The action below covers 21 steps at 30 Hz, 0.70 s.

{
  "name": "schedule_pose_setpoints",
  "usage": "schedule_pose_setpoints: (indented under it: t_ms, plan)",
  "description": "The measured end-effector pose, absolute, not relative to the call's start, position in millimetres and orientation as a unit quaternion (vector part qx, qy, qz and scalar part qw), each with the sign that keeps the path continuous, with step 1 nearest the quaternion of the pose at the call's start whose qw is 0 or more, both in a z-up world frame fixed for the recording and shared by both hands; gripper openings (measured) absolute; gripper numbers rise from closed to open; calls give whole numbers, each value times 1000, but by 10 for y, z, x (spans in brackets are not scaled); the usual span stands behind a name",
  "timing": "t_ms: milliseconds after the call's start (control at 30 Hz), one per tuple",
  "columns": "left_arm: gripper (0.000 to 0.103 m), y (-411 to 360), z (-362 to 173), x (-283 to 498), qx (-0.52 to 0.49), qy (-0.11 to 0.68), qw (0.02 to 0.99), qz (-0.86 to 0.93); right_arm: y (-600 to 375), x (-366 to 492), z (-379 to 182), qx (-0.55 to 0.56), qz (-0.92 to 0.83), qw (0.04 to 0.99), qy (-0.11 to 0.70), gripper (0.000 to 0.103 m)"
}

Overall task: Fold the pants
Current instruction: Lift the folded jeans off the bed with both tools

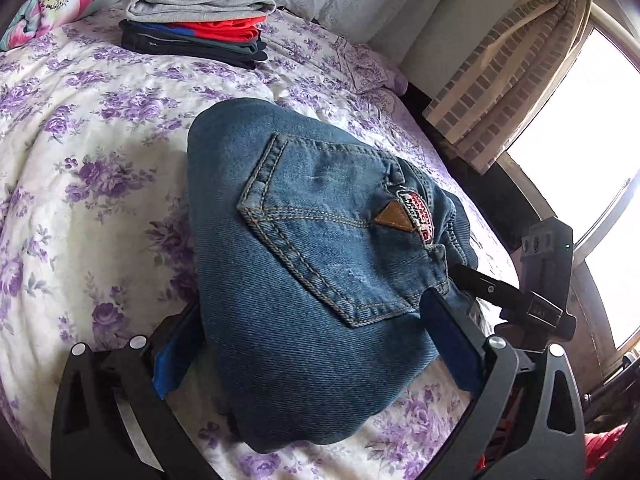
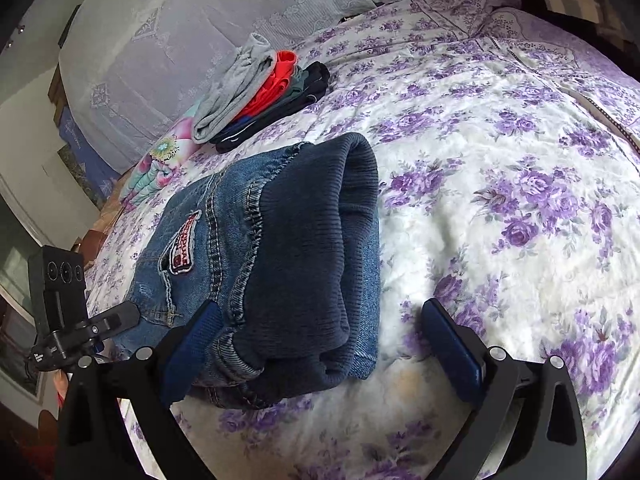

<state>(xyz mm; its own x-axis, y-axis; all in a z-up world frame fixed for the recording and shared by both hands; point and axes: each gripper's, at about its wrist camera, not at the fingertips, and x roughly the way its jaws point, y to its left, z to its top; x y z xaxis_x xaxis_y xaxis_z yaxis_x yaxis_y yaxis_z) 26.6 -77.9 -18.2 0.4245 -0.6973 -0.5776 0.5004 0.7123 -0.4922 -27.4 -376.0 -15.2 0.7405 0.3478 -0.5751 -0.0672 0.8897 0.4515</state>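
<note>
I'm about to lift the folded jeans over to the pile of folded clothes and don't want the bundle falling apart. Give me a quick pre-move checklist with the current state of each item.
1. Folded blue denim jeans compact on the purple floral bedspread: ok.
2. Left gripper open, fingers either side of the bundle: ok.
3. Right gripper open around the dark ribbed waistband end: ok.
4. Either gripper actually clamping denim: not ok, jaws still apart.
5. Stack of folded clothes, grey on top, has room above: ok.
6. Layers underneath the bundle aligned: cannot tell, hidden.
</note>
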Motion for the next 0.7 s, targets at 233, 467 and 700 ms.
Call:
schedule_pose_setpoints:
  t_ms: [233,467,700]
  plan:
    - [99,-917,-121,225,-80,388,860,-320,-3692,-339,36,166,79,919,349,100]
    - [99,-941,-190,285,-99,403,846,-334,-3532,-157,-161,188,133,904,362,100]
    - [99,-943,-211,269,-99,401,848,-333,-3505,-349,-179,184,123,915,337,100]
